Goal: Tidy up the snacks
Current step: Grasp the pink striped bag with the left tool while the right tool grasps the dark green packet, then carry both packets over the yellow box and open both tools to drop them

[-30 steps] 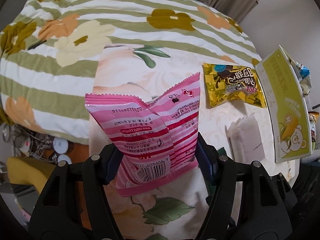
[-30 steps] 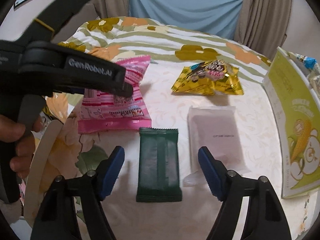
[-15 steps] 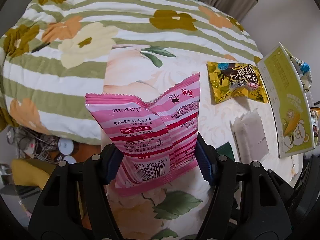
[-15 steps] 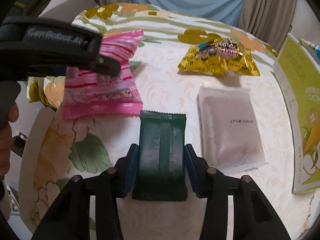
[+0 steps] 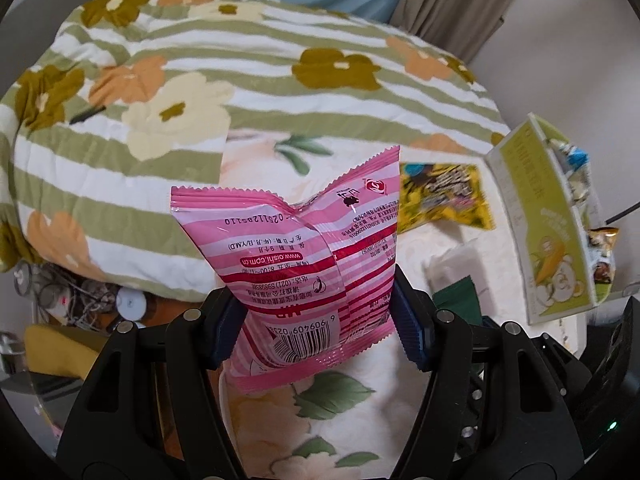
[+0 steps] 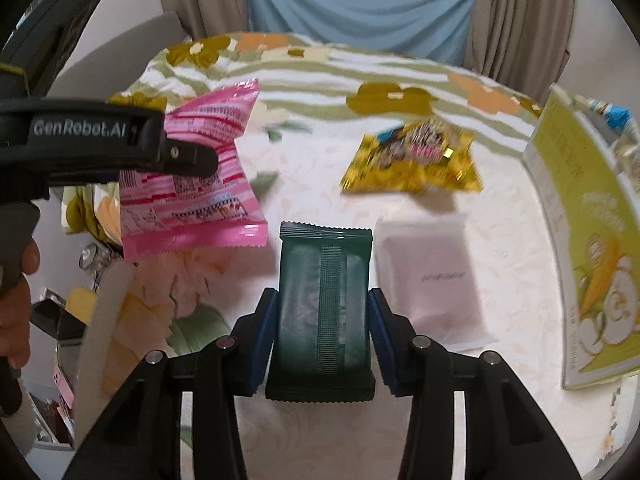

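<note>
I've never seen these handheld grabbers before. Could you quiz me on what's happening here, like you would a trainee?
1. True or false: the left gripper holds the pink striped plastic snack bag.
2. What do the right gripper's fingers clamp? A) crinkly yellow foil packet B) dark green flat wrapper C) pale translucent pouch
3. Fill in: the open yellow-green cardboard box bears a picture of ____.

Key: 1 true; 2 B; 3 corn.

Yellow packet (image 6: 412, 160) print blurred; green packet (image 5: 456, 300) mostly hidden behind claw.
</note>
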